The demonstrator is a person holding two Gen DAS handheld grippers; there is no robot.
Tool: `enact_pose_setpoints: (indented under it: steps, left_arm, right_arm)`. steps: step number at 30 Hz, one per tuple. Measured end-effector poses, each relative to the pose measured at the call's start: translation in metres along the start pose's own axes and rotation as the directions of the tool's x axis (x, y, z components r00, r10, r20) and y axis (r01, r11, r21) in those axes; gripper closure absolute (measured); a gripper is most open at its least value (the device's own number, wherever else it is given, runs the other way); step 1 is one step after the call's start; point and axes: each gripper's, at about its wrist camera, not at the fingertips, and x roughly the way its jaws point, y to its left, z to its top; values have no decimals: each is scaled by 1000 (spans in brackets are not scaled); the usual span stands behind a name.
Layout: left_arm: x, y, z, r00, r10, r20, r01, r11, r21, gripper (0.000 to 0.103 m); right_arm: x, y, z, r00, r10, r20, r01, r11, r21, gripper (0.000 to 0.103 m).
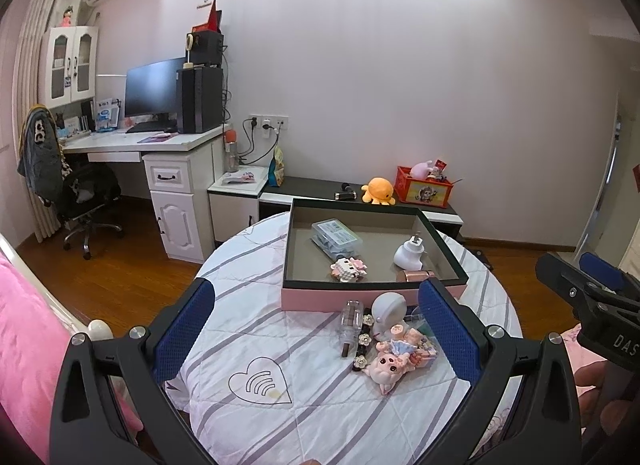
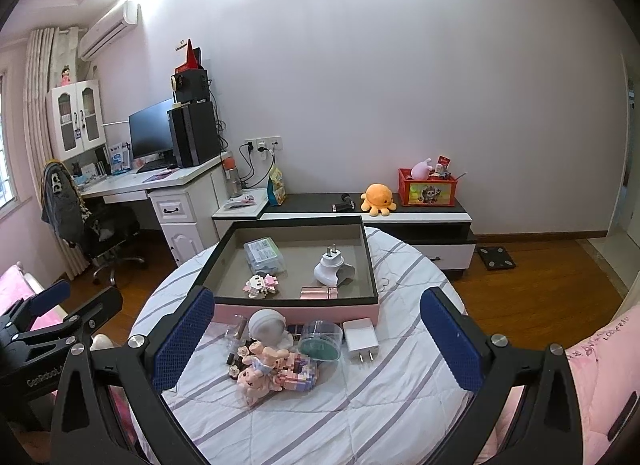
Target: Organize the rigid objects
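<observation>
From the left wrist we find the left gripper [image 1: 316, 317] spread wide and empty, poised over a round table in a white quilted cover with grey stripes [image 1: 304, 417]. Just beyond its fingertips lies the shallow pink box with a dark rim [image 1: 372, 297], already holding sorted pieces; the unsorted heap, led by a pink pig figurine [image 1: 386, 369], sits between the fingers. From the right wrist, the right gripper [image 2: 316, 319] likewise stands parted and unloaded, a white flat-pin charger [image 2: 361, 339] ahead of it, within easy reach, we judge.
</observation>
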Motion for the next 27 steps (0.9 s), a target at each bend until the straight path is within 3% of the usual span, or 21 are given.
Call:
enact_pose_setpoints:
  steps: [15, 27]
  left_arm:
    - [18, 15, -7, 997, -64, -35, 65, 998, 19, 0]
    - [77, 8, -38, 986, 2, -165, -1, 1000, 9, 0]
  right_arm:
    - [1, -4, -7, 991, -126, -44, 127, 992, 11, 0]
    - [62, -21, -26, 982, -48, -180, 49, 999, 2, 0]
